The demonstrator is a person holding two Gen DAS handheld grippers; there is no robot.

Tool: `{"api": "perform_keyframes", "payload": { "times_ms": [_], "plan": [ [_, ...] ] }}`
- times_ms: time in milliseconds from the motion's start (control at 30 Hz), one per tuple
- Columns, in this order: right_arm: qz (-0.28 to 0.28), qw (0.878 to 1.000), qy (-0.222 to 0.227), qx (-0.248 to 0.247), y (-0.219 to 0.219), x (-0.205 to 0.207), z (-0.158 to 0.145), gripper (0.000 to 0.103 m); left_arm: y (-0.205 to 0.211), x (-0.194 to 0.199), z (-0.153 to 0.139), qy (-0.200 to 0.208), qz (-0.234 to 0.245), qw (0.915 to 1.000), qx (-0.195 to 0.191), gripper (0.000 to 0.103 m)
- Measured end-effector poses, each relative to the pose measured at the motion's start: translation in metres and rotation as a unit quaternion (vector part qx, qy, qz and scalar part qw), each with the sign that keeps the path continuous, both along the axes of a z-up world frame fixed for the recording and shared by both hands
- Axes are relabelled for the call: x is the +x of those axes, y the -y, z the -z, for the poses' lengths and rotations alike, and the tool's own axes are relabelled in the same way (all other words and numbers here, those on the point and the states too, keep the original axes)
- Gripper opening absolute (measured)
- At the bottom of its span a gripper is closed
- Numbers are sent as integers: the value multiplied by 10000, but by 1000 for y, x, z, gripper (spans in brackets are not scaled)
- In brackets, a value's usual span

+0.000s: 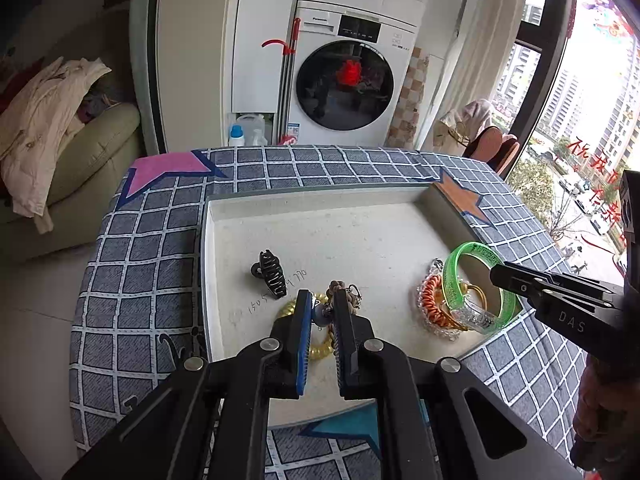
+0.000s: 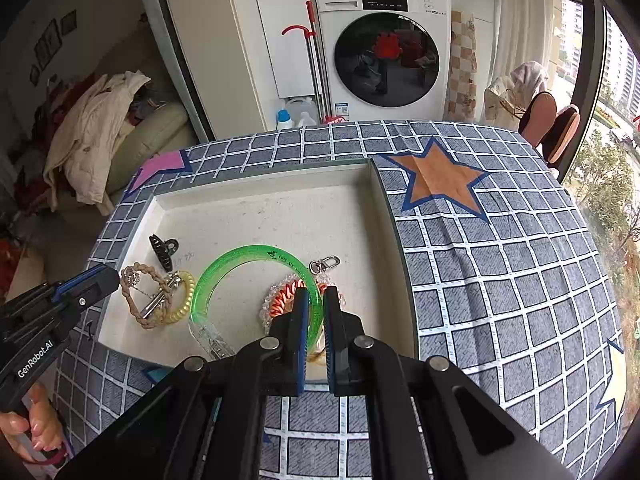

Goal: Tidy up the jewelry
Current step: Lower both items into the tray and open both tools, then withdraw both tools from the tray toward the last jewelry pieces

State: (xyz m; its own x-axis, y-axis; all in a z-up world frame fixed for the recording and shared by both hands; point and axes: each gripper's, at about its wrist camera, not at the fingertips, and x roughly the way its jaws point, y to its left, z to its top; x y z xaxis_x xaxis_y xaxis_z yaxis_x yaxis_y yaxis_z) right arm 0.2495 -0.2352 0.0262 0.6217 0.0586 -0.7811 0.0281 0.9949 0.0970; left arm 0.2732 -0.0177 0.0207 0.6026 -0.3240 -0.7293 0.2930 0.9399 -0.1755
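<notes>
Gripping the green bangle (image 2: 256, 258) by its near rim, the right gripper (image 2: 316, 300) holds the ring leaning leftward over the white tray (image 2: 280, 196), while the left gripper (image 1: 322, 304), clamped on a braided cord bracelet (image 2: 140, 292), hangs at the tray's left side.

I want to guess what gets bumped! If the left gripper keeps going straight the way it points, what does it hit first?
Probably the tray floor. The left gripper, shut on a braided rope bracelet, points down into the tray; bare floor lies ahead, with the black hair claw clip off to its left. Depth is hard to judge.
</notes>
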Motion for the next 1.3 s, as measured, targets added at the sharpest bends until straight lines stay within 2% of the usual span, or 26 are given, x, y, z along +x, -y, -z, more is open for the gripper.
{"api": "perform_keyframes", "payload": {
  "times_ms": [367, 700, 767, 833, 967, 1033, 1167, 1233, 1267, 1300],
  "plan": [
    [209, 9993, -274, -123, 1, 35, 33, 8, 11, 20, 25, -78, -93, 9991, 405, 30],
    [132, 9992, -272, -271, -5, 35, 38, 11, 21, 22, 39, -164, -58, 9977, 652, 31],
    [118, 9992, -293, -226, -5, 35, 39, 20, 23, 21, 40, -153, -51, 9973, 717, 31],
    [135, 9993, -292, -180, -4, 34, 39, 39, 22, 21, 40, -163, -64, 9973, 720, 31],
    [121, 9996, -229, -66, -2, 30, 36, 45, 18, 19, 39, -200, -138, 9973, 692, 31],
    [101, 9998, -183, -12, -3, 27, 33, 57, 17, 17, 38, -222, -176, 9971, 706, 31],
    [83, 9999, -21, 78, -4, 18, 26, 64, 14, 12, 35, -182, -226, 9967, 752, 32],
    [69, 9999, 36, 111, -6, 13, 22, 65, 12, 9, 32, -149, -271, 9967, 752, 59],
    [69, 9999, 62, 121, -6, 10, 20, 66, 10, 7, 30, -99, -326, 9967, 733, 94],
    [69, 9998, 84, 137, -6, 8, 19, 66, 8, 2, 26, 33, -389, 9968, 702, 103]
  ]
}}
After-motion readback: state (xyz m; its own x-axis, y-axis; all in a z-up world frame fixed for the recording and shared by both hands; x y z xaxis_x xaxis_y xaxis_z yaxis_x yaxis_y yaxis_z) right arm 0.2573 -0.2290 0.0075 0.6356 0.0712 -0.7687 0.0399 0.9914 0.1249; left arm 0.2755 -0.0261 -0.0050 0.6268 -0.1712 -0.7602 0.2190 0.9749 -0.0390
